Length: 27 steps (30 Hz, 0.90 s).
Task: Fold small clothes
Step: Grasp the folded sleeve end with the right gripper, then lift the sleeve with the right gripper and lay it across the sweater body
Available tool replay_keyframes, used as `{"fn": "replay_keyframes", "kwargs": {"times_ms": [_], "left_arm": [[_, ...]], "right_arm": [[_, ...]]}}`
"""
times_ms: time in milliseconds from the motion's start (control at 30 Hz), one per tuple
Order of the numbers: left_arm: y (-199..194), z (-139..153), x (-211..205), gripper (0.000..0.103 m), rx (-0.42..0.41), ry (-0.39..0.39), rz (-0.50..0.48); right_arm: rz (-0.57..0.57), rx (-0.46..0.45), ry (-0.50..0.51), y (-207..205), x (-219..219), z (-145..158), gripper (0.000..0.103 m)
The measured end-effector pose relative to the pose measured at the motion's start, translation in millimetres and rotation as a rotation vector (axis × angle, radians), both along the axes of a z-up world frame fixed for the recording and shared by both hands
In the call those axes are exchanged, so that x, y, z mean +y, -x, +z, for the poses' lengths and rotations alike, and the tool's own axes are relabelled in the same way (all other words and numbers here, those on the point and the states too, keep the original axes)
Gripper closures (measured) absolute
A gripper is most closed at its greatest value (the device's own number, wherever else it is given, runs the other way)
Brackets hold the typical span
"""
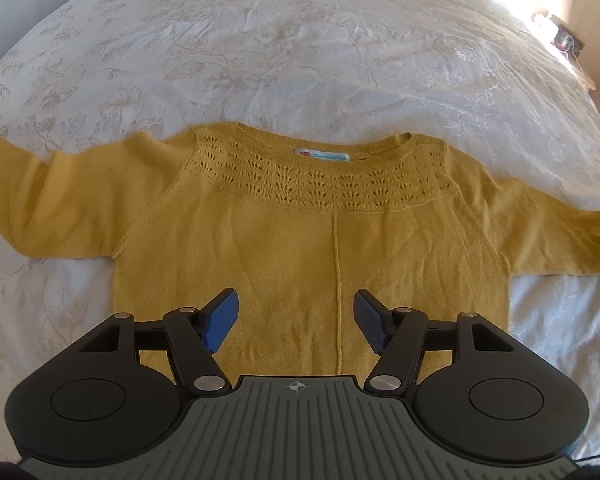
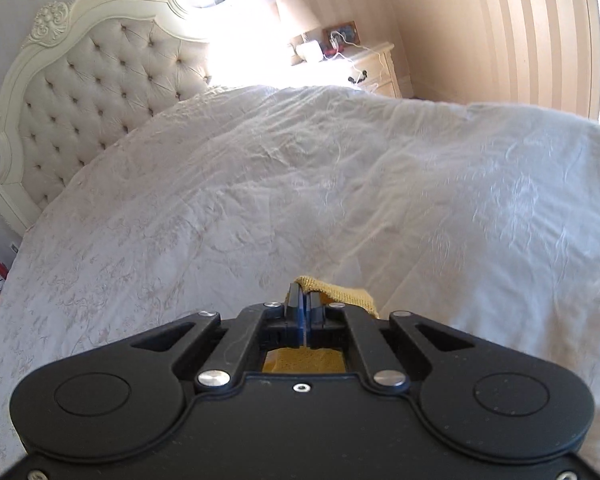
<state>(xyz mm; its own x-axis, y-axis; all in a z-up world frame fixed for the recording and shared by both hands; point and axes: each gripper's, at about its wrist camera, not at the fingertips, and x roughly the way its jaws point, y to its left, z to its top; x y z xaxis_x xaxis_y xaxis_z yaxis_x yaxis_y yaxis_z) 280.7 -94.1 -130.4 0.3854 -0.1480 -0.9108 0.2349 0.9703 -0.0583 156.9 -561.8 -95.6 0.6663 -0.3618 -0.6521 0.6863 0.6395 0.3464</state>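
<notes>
A wide bed (image 1: 300, 60) under a white floral-embossed bedspread (image 2: 340, 200) is filling both views, with sunlight washing out its far corner. At its head, in the right wrist view, a cream tufted headboard (image 2: 80, 92) with a carved frame is standing against the wall, and a pale nightstand (image 2: 374, 66) with a lamp (image 2: 296, 12) and tangled cables is sitting beside it.

A mustard-yellow knit sweater (image 1: 300, 240) is lying flat on the bedspread in the left wrist view, neckline toward the far side, both short sleeves spreading outward. A lacy openwork yoke (image 1: 320, 184) is curving below the collar, and a white label (image 1: 321, 155) is showing inside the neck. A raised seam is running down the middle of the body.

The left gripper (image 1: 296, 320) is hovering over the lower part of the sweater, its blue pads (image 1: 220, 320) standing wide apart with nothing between them.

The right gripper (image 2: 303, 308) is pointing out across the bedspread, its fingers pressed together and pinching a fold of the yellow sweater, whose knit edge is bunching just beyond and to the right of the tips, with more yellow fabric showing beneath the fingers.
</notes>
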Motion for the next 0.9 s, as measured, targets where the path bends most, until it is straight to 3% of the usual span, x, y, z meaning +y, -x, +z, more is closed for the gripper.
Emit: {"fn": "replay_keyframes", "kwargs": {"times_ms": [167, 300, 367, 500, 533, 567, 633, 900], "left_arm": [[2, 2, 8, 0.041, -0.005, 0.015, 0.025], [5, 3, 13, 0.041, -0.008, 0.013, 0.037], [6, 3, 13, 0.041, -0.006, 0.009, 0.037], [9, 7, 10, 0.041, -0.018, -0.003, 0.035], [10, 8, 9, 0.041, -0.020, -0.006, 0.035], [11, 7, 8, 0.041, -0.019, -0.008, 0.035], [11, 5, 5, 0.041, -0.009, -0.012, 0.029], [15, 6, -13, 0.041, -0.012, -0.032, -0.029]], "right_arm": [[0.023, 0.104, 0.107, -4, -18, 10, 0.096], [0.054, 0.248, 0.176, -10, -44, -5, 0.096], [0.035, 0.291, 0.139, -8, -59, -19, 0.090], [-0.045, 0.231, 0.022, 18, -69, -35, 0.085], [-0.050, 0.222, -0.007, 22, -68, -40, 0.079], [-0.051, 0.218, -0.036, 27, -66, -46, 0.065], [-0.043, 0.214, -0.079, 34, -62, -56, 0.048], [-0.144, 0.135, -0.267, 45, -68, -95, 0.042]]}}
